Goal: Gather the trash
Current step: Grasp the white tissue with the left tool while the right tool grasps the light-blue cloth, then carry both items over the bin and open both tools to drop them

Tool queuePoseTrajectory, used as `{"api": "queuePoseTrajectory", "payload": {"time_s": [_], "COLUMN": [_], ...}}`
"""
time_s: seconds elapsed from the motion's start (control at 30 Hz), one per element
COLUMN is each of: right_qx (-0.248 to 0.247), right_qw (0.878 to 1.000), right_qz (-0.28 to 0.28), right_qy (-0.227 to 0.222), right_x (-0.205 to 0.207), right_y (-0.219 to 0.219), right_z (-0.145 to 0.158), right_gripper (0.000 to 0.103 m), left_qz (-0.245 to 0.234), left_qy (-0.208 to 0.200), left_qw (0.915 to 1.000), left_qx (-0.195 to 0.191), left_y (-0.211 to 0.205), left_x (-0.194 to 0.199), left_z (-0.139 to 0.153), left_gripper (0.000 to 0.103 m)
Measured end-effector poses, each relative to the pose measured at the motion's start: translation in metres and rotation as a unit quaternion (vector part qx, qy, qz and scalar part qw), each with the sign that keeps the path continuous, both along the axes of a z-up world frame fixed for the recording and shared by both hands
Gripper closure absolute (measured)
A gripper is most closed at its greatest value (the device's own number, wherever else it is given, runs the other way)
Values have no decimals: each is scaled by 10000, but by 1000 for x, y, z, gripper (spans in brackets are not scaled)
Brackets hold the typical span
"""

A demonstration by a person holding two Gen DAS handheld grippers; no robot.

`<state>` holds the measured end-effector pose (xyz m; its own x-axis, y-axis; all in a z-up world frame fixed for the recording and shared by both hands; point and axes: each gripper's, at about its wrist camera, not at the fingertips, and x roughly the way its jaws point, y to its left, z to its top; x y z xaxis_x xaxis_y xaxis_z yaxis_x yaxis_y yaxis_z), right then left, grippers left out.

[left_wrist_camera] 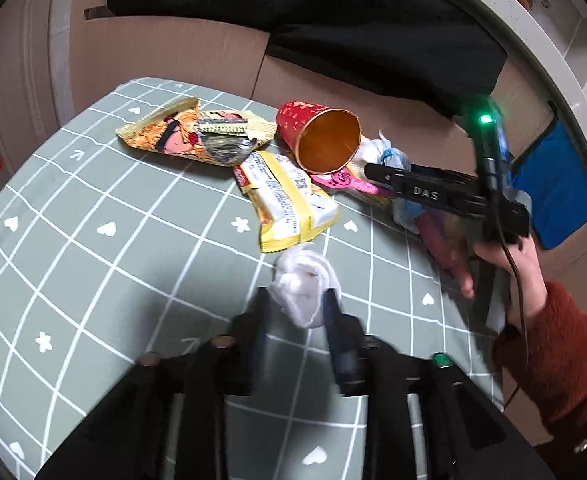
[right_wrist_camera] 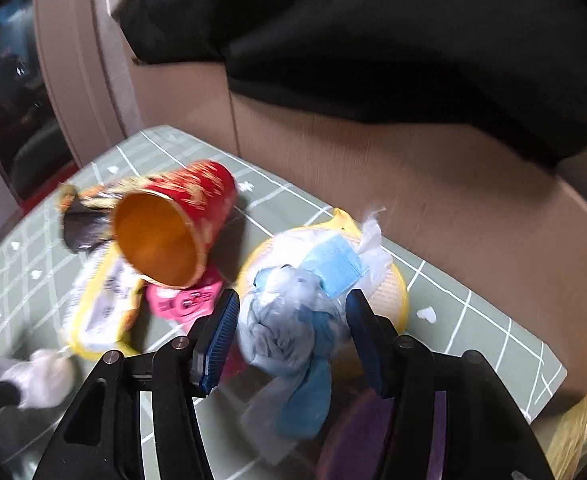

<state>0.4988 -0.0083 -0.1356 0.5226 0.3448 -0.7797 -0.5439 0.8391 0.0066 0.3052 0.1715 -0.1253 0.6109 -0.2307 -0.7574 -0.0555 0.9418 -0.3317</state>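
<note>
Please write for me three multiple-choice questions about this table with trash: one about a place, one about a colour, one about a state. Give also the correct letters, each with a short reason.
1. Where is the white tissue wad?
A. in a drawer
B. between the fingers of the left gripper
C. on the floor

2. What colour is the inside of the red cup?
A. orange
B. green
C. white

3. How is the red cup placed?
A. upright
B. upside down
C. lying on its side

Answers: 1 B, a finger stands on each side of the wad; 2 A, the open mouth shows orange; 3 C, its mouth faces sideways.
</note>
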Motion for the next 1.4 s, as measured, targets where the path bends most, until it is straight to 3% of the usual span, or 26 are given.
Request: {"api": "queuePoseTrajectory", "payload": {"time_s": [0.17, 0.43, 0.6, 0.67, 0.7, 0.77, 0.87, 1.1, 1.4], "right_qx": [307, 571, 654, 641, 646, 685, 753, 967, 1005], "right_qw": [9995, 9982, 9975, 9974, 9973, 9970, 9963, 9930, 9859], "right_qz": [54, 77, 90, 90, 82, 73, 17, -127, -176], "right_qy": [-33, -179, -235, -305, -336, -353, -425, -665, -1328], "right_x": [-4, -34, -54, -64, -69, -75, -88, -109, -147], "right_y": [-8, -27, -39, -46, -50, -58, -76, -110, -144], "right_z": [11, 39, 51, 56, 58, 62, 71, 99, 152], "right_gripper": [59, 59, 59, 59, 59, 59, 59, 59, 59], "left_qz": [-260, 26, 245, 233, 267, 288, 329, 332, 200], "left_qy": [-62, 364, 528, 544, 516, 473, 238, -700, -2082], "left_qw": [9996, 9991, 9982, 9978, 9978, 9977, 9976, 9921, 9713], "left_qx": [-112, 194, 154, 285, 333, 396, 557, 989, 1131], "left_y": [-1, -17, -26, -32, -34, -41, -50, -80, -123], "left_x": [-1, 28, 48, 53, 54, 53, 49, 31, 17], "left_z": [3, -19, -27, -28, -27, -22, -8, 59, 155], "left_gripper": [60, 59, 59, 63, 75, 79, 81, 81, 81]}}
